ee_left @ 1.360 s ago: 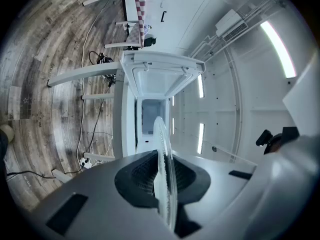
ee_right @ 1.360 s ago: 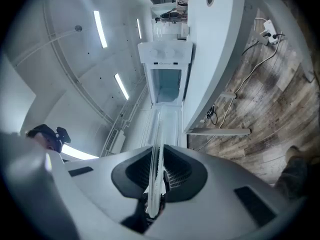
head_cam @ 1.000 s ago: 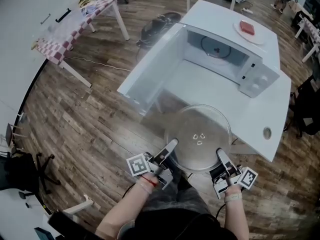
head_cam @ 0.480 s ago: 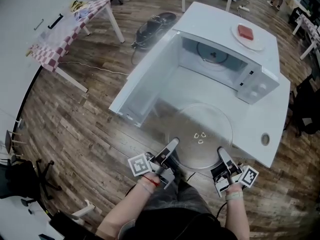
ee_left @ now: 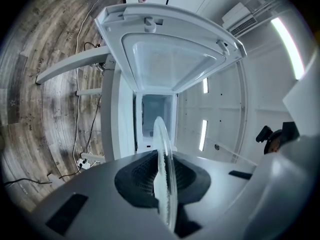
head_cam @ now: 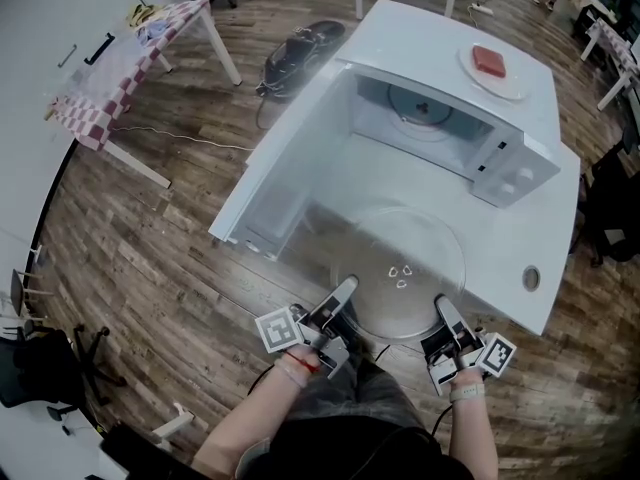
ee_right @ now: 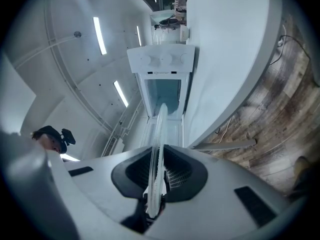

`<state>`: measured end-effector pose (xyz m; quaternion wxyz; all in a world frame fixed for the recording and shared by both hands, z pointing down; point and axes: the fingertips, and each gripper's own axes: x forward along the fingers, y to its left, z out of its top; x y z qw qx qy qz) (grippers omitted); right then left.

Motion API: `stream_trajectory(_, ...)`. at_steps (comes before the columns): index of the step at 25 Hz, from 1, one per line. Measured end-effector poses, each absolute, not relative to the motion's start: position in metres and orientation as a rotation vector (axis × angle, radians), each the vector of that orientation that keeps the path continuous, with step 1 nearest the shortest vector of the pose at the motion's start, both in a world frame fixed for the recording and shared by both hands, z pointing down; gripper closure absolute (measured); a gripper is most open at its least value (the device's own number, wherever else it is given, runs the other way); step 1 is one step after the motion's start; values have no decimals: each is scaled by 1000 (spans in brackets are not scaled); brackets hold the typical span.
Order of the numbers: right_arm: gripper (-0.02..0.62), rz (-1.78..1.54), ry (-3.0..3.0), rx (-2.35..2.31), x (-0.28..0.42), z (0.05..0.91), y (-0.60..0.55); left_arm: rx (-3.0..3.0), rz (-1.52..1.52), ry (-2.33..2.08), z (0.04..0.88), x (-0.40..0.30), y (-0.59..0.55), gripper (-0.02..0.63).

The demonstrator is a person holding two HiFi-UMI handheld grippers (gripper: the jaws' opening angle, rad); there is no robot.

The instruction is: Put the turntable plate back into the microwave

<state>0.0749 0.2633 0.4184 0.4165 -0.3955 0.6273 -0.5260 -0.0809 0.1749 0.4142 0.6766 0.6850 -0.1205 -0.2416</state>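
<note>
The carry-in step was in hand, by my reading. The left gripper (head_cam: 341,294) and right gripper (head_cam: 441,314) each clenched the near rim of the clear round glass turntable plate (head_cam: 402,268), which hung level over the white table (head_cam: 545,230), near the open white microwave (head_cam: 505,163). Its cavity held only a roller ring (head_cam: 421,104). A white dish (head_cam: 516,83) on top held a red block (head_cam: 491,58). Next, the plate likely needed pushing far and level through the opening, then centring on the ring.

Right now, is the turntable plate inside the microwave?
No, the left gripper and right gripper hold the turntable plate outside the open microwave.
</note>
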Motion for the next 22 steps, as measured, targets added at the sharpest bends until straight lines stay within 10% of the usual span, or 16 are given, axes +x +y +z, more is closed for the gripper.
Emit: stream_trajectory(22, 552, -1314, 1551, -1029, 76, 424, 247, 1526, -527, -262, 420, -79, 154, 571)
